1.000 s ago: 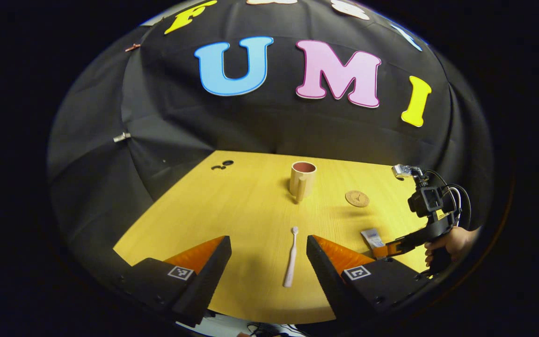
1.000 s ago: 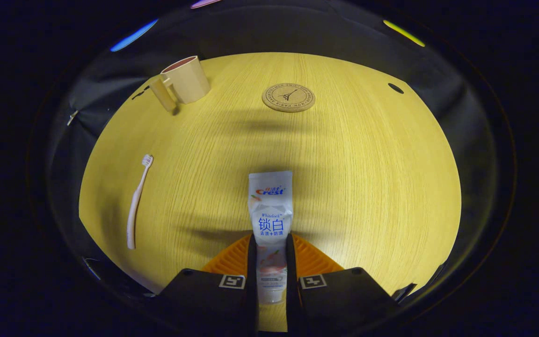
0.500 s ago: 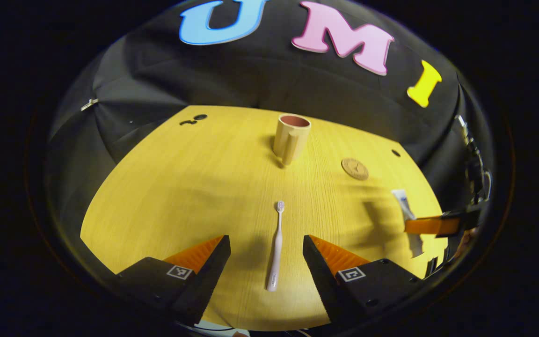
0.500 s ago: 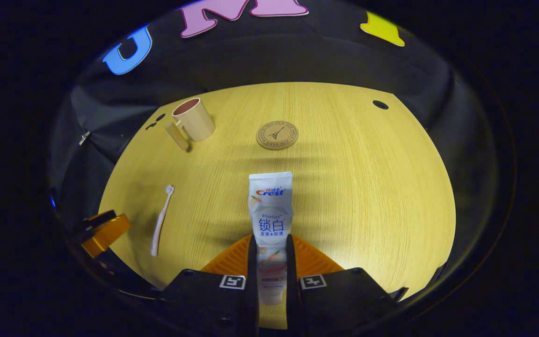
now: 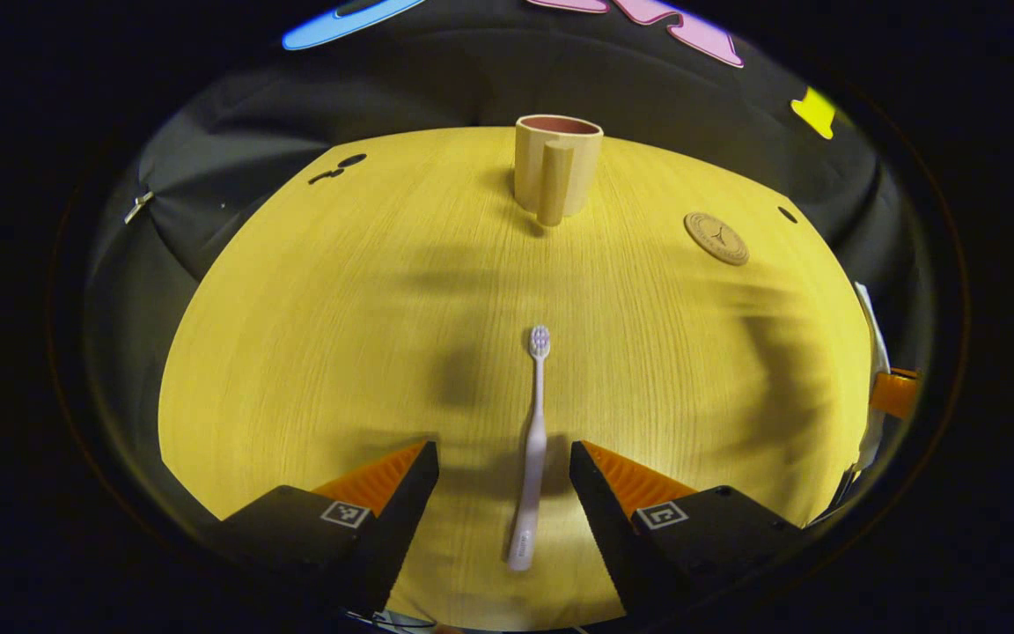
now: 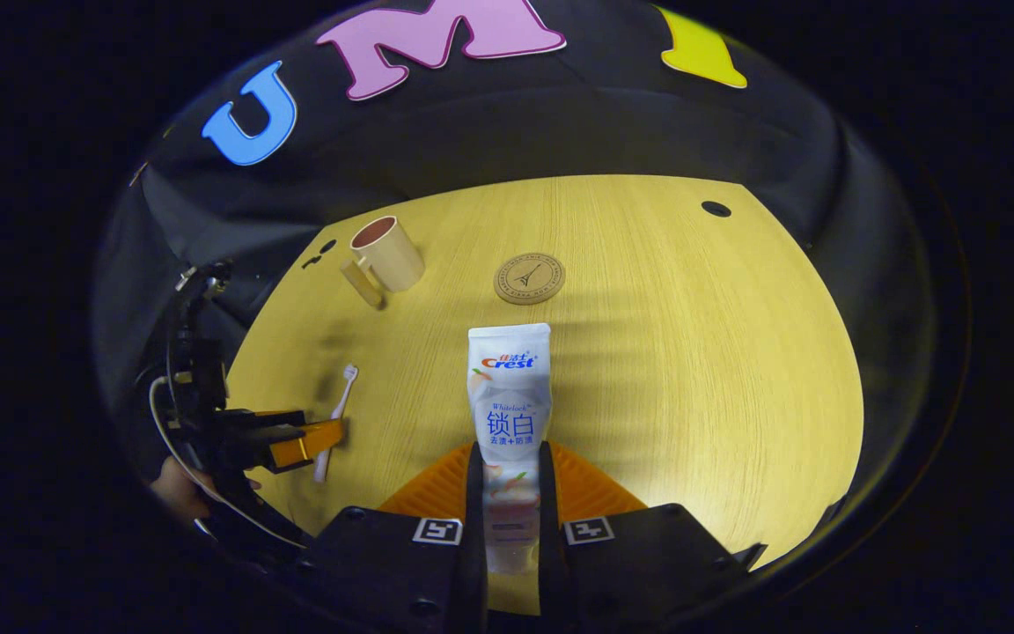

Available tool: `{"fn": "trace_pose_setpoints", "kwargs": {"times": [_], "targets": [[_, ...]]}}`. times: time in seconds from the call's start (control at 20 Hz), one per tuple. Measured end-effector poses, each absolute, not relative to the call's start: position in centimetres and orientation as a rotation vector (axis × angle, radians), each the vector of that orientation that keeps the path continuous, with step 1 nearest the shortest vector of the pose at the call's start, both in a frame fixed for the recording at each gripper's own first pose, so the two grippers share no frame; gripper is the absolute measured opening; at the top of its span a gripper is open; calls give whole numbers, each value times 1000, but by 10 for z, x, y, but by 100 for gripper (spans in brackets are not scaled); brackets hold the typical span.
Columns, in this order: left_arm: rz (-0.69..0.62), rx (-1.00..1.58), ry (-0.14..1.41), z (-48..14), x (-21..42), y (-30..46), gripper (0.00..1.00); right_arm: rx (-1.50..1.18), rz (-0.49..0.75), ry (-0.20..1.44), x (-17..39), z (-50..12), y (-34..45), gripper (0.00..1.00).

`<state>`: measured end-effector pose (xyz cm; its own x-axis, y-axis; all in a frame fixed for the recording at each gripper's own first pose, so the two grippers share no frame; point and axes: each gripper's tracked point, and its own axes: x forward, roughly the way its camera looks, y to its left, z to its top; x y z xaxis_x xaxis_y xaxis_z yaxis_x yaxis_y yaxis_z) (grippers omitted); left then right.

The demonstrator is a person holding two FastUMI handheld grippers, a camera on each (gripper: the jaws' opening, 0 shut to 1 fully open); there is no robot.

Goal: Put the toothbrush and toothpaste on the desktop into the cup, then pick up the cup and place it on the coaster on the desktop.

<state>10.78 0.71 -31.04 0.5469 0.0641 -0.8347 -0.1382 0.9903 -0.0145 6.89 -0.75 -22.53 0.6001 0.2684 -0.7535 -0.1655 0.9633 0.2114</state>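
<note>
Clearly, the right gripper (image 6: pixel 510 493) has its jaws clamped on the lower part of the toothpaste (image 6: pixel 509 396), which points forward along the fingers and sits above the wooden surface (image 6: pixel 692 352). Printing on the white tube can be made out as a red and blue brand logo near its flat end, with blue characters below it. Beyond the tube lies the round coaster (image 6: pixel 529 278), flat on the surface, stamped with a small tower figure inside a ring of lettering too small to make out. To its left stands the cup (image 6: pixel 386 254), upright, its handle turned toward the near left.

In the left gripper view, the left gripper (image 5: pixel 504 493) has its jaws apart, and the toothbrush (image 5: pixel 531 449) lies flat on the surface between them, handle end nearest the camera and bristle head pointing toward the cup (image 5: pixel 555 163). Neither finger touches the brush. The coaster (image 5: pixel 716 238) sits to the right of the cup, well apart from it.

From the right gripper view, the left gripper (image 6: pixel 304 440) appears low at the left, held by a hand (image 6: pixel 174 486), its tips just beside the toothbrush (image 6: pixel 334 423) handle.
</note>
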Motion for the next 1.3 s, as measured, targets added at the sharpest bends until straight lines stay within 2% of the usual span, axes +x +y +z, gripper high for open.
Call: {"fn": "trace_pose_setpoints", "kwargs": {"times": [0.15,0.2,0.25,0.3,0.35,0.5,0.55,0.6,0.95,1.0,1.05,1.3], "targets": [[113,-71,1004,-315,109,4,90,101,284,867,78,-223,-6,27],[100,-59,1008,-313,110,3,85,91,285,861,81,-222,-8,27],[81,-47,1026,-316,112,1,84,86,291,852,84,-220,-5,27],[60,-34,1032,-314,112,-3,75,85,294,842,88,-219,-3,27],[41,-17,1043,-314,113,-5,72,81,294,832,92,-218,0,27],[10,6,1068,-316,120,-7,34,95,295,816,102,-211,11,27],[18,2,1077,-316,120,-5,30,93,306,808,105,-209,16,27],[28,-14,1075,-312,120,-6,12,75,313,800,111,-206,19,27],[28,-74,984,-309,118,-9,7,28,362,660,164,-172,60,27],[30,-82,957,-304,119,-8,11,35,368,636,175,-165,68,27],[31,-84,922,-298,121,-5,7,39,374,610,185,-158,75,27],[52,-118,803,-262,117,7,6,83,380,491,241,-121,113,27]]}}
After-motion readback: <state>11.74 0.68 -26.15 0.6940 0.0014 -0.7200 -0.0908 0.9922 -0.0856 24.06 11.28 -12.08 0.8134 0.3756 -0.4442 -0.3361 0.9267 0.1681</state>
